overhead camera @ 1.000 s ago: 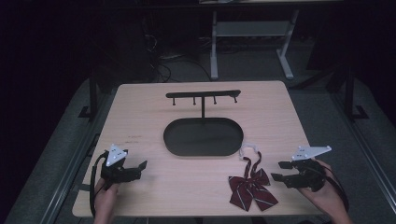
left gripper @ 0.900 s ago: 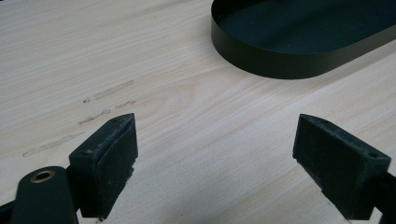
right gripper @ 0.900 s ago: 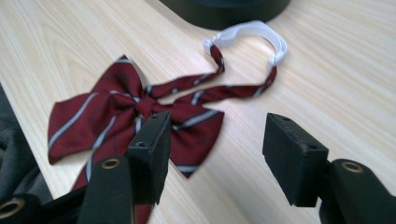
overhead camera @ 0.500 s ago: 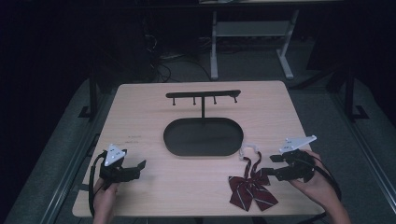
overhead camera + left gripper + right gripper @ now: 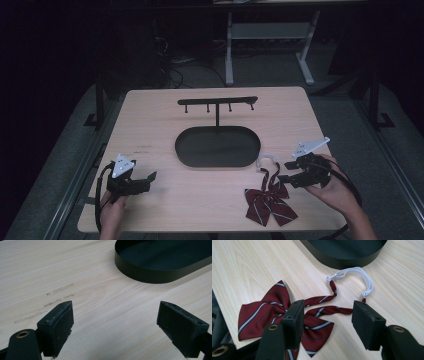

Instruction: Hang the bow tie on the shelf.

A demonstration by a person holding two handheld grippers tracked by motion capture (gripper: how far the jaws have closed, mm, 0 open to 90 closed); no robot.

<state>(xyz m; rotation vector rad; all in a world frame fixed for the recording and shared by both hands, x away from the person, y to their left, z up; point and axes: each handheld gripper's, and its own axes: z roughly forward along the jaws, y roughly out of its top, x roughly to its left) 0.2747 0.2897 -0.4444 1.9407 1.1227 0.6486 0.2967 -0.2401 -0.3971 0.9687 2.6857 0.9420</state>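
Near the front right of the pale wooden table (image 5: 150, 120), a dark red bow tie with thin grey-white stripes (image 5: 269, 201) lies flat, and the right gripper (image 5: 289, 171) sits just beside it on its right, jaws apart and empty, pointing toward the tie's straps. From the right gripper view the bow (image 5: 274, 312) lies below and left of the jaws, while the two narrow fabric straps run up between them to a curved white plastic neck clasp (image 5: 358, 277) that rests close to the wall of the black oval metal tray (image 5: 352, 258). The tie's long axis therefore runs from the bow near the table's front edge back toward the tray. The right hand (image 5: 335, 185) is much the nearer; the left gripper (image 5: 145, 180) rests well apart at the front left, jaws spread over bare wood. Counted: one bow tie, one oval tray (image 5: 218, 146), one black T-shaped rack with four small pegs (image 5: 217, 102) rising from the tray's back edge, two grippers.
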